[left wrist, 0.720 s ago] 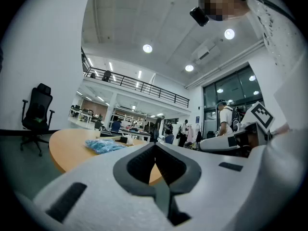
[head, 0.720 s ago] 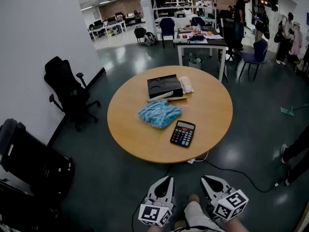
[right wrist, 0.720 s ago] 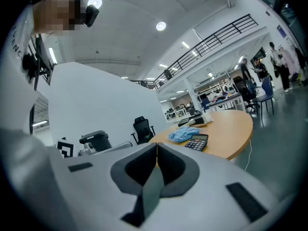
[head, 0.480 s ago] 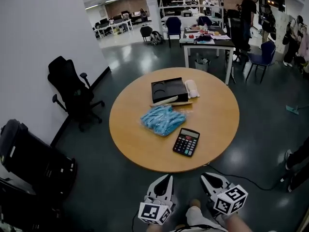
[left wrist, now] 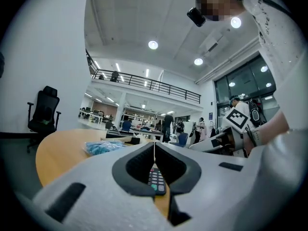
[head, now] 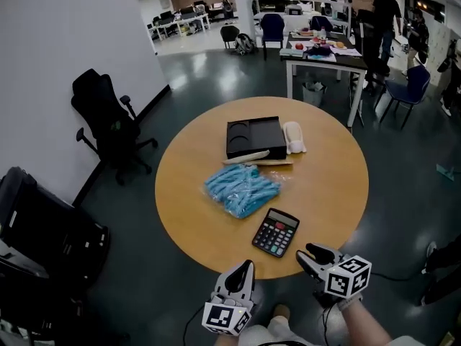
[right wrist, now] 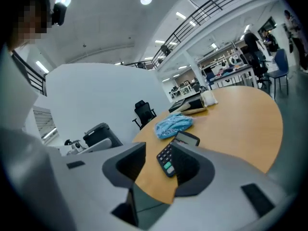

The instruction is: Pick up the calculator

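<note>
The black calculator (head: 276, 232) lies flat near the front edge of the round wooden table (head: 331, 186). My right gripper (head: 308, 254) is open just right of it at the table's edge, nothing between its fingers. Through the right gripper view the calculator (right wrist: 175, 153) shows a short way beyond the parted jaws of my right gripper (right wrist: 158, 152). My left gripper (head: 246, 267) hangs below the table's edge, left of the calculator, with its jaws shut and empty. In the left gripper view its tips (left wrist: 154, 146) meet, and the calculator's keys (left wrist: 156, 179) show behind them.
A blue plastic bag (head: 241, 188) lies just beyond the calculator. Farther back are a black tray (head: 256, 135), a white bundle (head: 294, 137) and a pale stick (head: 248, 157). An office chair (head: 108, 125) and a black case (head: 43, 236) stand at the left.
The table has come closer in the head view. Both grippers have moved forward; the right one now reaches the table's edge beside the calculator.
</note>
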`<state>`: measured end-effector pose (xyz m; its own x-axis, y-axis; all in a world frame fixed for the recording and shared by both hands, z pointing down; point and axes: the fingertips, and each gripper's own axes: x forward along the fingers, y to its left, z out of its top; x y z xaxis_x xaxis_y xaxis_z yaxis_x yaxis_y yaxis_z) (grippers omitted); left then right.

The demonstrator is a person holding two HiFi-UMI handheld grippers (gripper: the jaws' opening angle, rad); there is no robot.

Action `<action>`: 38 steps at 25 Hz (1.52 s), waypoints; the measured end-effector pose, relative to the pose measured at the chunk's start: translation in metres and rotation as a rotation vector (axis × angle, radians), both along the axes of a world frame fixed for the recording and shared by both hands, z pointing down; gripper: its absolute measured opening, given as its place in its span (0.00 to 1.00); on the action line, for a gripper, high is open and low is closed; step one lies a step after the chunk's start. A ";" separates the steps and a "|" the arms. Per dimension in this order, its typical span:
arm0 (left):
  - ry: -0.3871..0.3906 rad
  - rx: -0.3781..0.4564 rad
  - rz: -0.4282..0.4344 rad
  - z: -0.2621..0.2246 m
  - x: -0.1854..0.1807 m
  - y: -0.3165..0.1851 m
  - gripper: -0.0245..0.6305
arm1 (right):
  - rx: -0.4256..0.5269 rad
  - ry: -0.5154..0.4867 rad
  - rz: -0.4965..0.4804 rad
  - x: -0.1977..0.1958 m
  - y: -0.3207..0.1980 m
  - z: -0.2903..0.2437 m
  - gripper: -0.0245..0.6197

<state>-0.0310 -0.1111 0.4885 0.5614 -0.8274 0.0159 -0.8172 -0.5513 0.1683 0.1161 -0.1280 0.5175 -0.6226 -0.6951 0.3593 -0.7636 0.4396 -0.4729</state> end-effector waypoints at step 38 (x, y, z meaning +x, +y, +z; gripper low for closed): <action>0.018 -0.073 -0.076 0.061 -0.021 -0.094 0.05 | -0.528 -0.298 -0.223 -0.006 -0.132 0.101 0.12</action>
